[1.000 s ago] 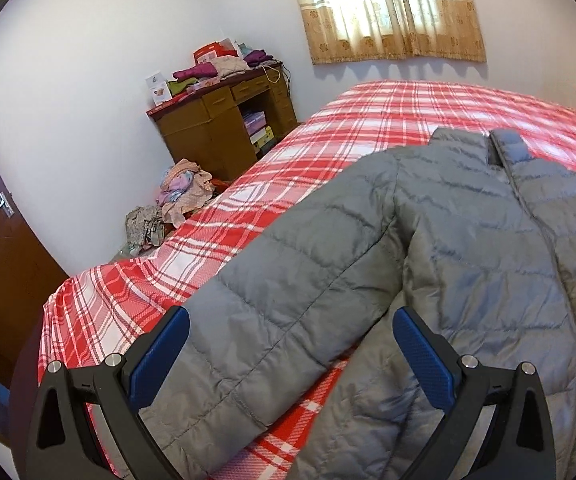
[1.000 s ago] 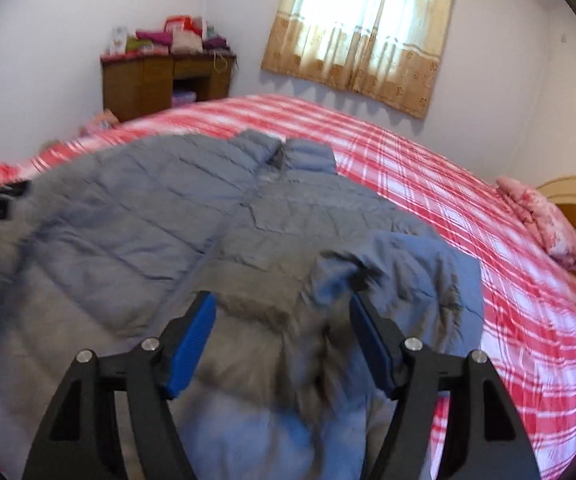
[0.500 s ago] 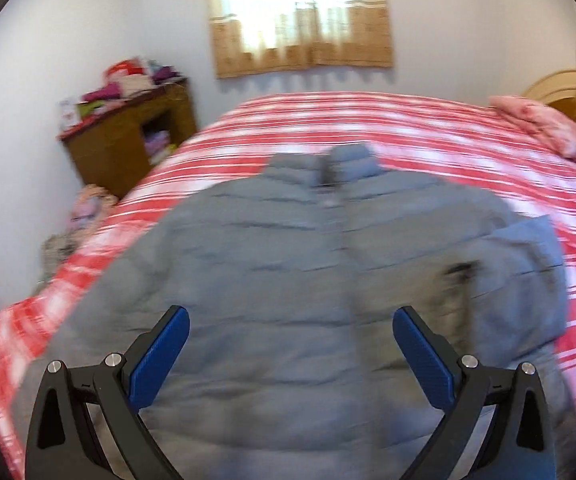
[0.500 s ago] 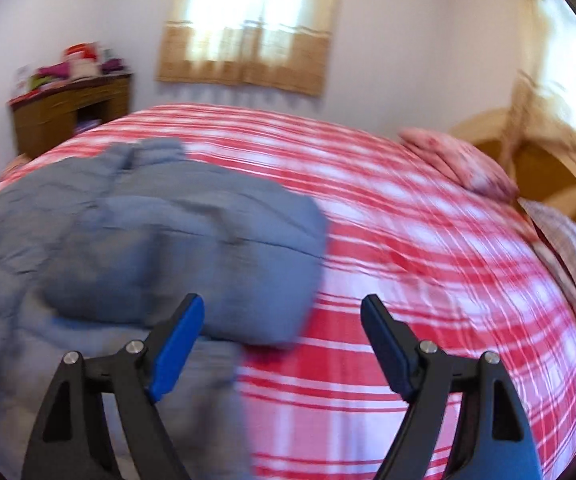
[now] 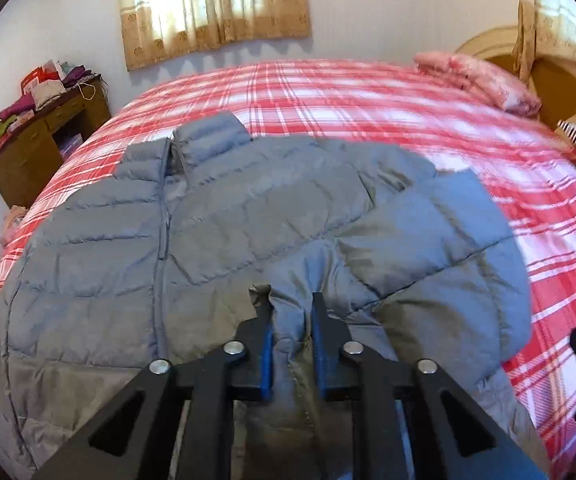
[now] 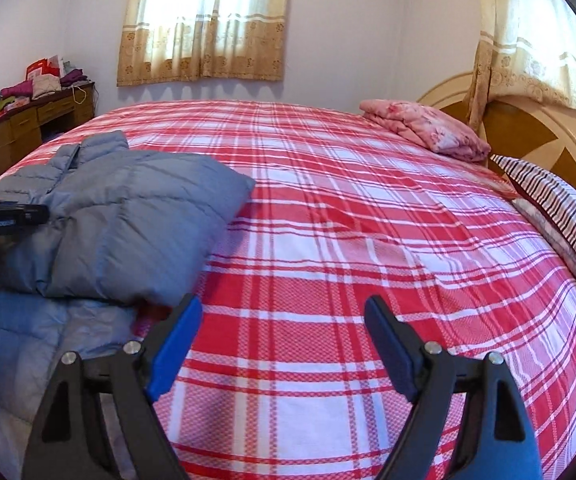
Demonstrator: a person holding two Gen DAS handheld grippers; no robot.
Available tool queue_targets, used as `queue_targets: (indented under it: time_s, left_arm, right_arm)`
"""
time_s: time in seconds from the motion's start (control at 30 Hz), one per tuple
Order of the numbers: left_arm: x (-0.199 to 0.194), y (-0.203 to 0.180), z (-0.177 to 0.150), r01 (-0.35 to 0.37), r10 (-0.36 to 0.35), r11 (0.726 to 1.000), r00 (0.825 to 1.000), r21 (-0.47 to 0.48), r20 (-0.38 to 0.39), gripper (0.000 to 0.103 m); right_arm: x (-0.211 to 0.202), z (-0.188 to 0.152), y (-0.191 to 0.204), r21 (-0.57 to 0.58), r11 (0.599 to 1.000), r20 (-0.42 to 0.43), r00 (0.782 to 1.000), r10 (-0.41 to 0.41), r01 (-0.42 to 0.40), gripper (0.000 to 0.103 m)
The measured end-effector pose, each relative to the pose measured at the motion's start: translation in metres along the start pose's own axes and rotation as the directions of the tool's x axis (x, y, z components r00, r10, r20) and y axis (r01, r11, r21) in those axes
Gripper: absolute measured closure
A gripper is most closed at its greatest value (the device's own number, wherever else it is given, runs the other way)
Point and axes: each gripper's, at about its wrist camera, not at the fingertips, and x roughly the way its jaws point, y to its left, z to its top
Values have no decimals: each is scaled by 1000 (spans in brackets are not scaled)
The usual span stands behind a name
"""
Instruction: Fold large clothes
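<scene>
Early stage: the jacket (image 5: 216, 216) lies on the bed (image 6: 367, 208) with one sleeve (image 5: 427, 232) folded in. My left gripper (image 5: 291, 312) pinches the sleeve cuff; my right gripper (image 6: 284, 320) is opening, empty; the rest stays unfolded.

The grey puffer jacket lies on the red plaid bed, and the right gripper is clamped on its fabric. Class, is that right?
Not quite: the left gripper, not the right, is clamped on the grey puffer jacket, as the left wrist view shows. The jacket does lie on the red plaid bed.
</scene>
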Motion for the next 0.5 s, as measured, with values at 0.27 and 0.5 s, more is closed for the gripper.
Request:
queue_targets:
  time_s: [0.27, 0.5]
  left_arm:
    - [-71, 70, -5, -132, 132, 991, 978, -11, 159, 94]
    - [-72, 118, -33, -239, 242, 970, 962, -42, 128, 94]
  right_arm:
    - [2, -5, -4, -4, 1000, -15, 1000, 3, -3, 17]
    - [2, -2, 11, -43, 998, -27, 999, 34, -35, 17]
